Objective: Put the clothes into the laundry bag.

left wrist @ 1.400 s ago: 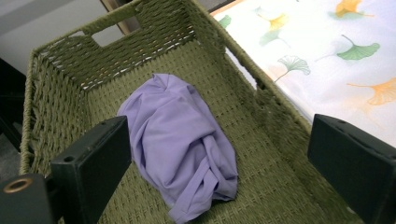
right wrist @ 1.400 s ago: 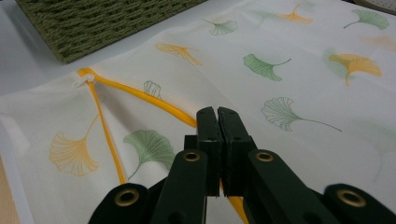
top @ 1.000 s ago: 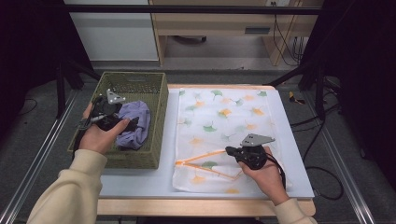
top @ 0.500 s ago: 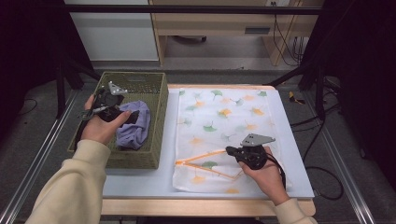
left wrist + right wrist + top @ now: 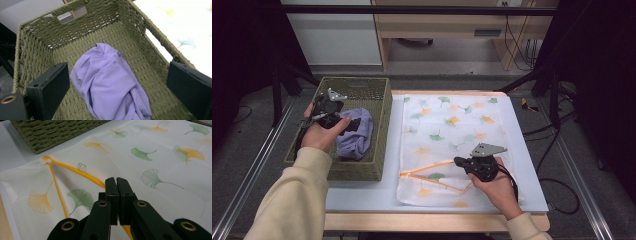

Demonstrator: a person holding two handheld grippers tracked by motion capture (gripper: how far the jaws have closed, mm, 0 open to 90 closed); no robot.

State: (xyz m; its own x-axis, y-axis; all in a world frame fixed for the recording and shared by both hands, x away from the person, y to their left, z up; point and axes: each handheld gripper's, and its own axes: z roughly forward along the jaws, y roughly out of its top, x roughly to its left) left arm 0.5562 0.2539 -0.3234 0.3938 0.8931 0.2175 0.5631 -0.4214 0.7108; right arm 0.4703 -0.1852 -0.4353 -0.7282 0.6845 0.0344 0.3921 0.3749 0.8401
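No legible text, label or number anywhere.

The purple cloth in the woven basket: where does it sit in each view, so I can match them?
High view: the crumpled purple cloth lies left of centre, inside the olive woven basket, by the left gripper.
Left gripper view: the cloth lies centre, between the open jaws.
Right gripper view: not in it.
Shared landmark: the basket.

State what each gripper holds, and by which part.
The right gripper pinches the leaf-print mesh bag at its orange zipper edge. The left gripper, open above the purple cloth, holds nothing.
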